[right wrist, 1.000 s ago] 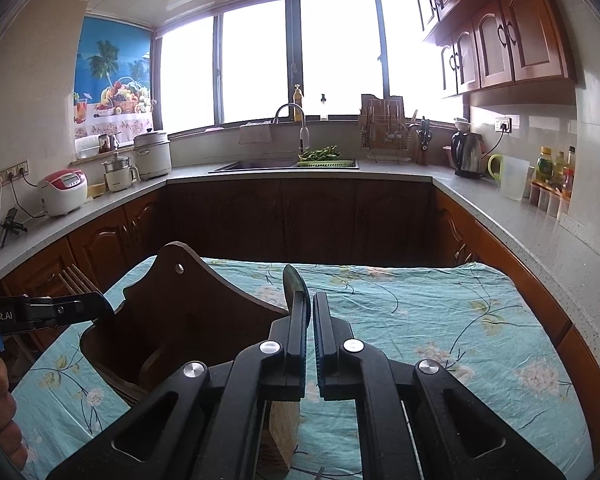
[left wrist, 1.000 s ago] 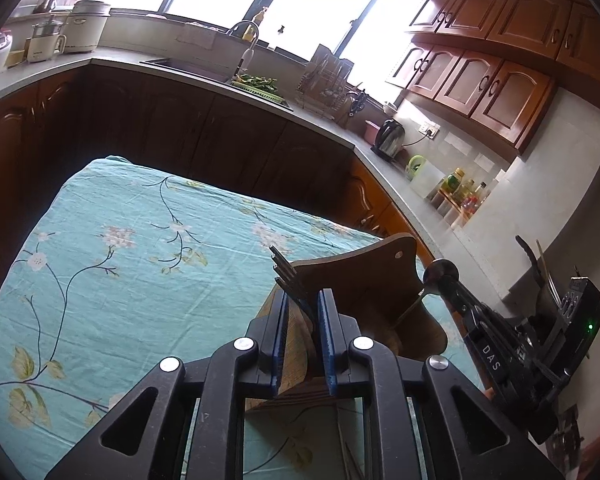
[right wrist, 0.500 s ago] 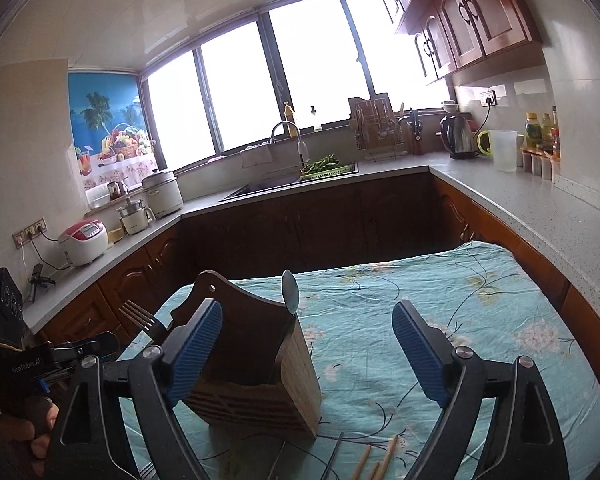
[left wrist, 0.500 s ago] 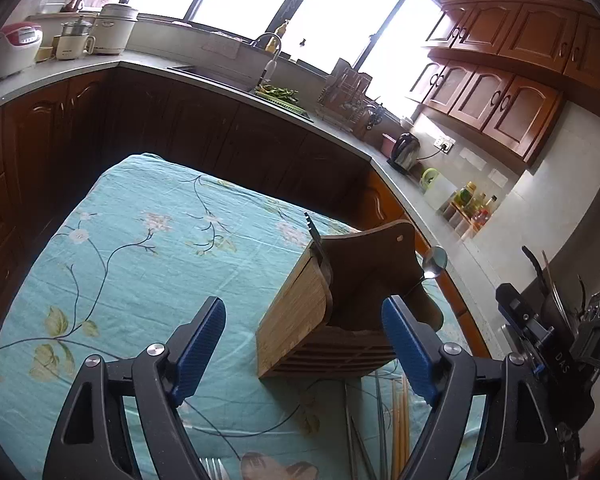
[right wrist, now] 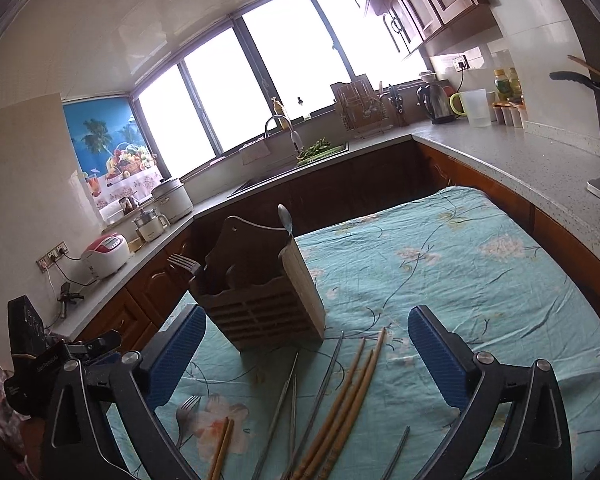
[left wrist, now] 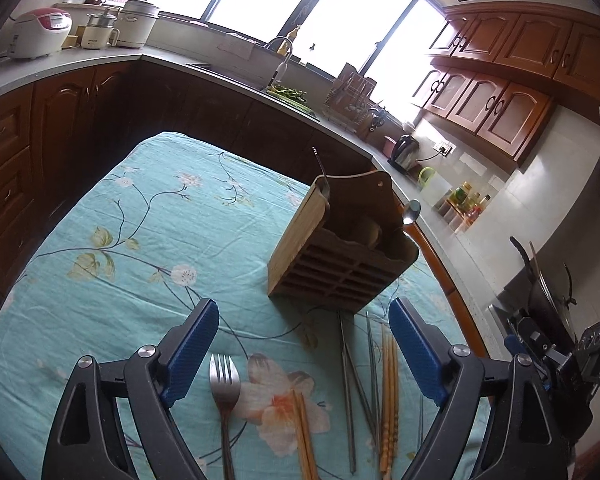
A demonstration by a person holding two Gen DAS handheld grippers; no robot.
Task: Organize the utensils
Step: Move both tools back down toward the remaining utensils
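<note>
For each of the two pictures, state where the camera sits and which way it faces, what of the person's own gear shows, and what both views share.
Left wrist: on the left gripper, angled down over the table toward the wooden utensil holder; its own opening jaws show, nothing between them, and the right gripper at the right edge.
Right wrist: on the right gripper, likewise angled down; own opening jaws, empty, and the left gripper at lower left.
Shared: holder, loose fork, chopsticks, floral tablecloth.

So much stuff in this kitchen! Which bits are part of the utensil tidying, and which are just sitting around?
Part of the job:
- wooden holder, with a fork and spoon in it
- loose fork on the cloth
- wooden chopsticks
- metal chopsticks

Just lying about:
- rice cooker
- kettle
- dish rack
- pale jug
</note>
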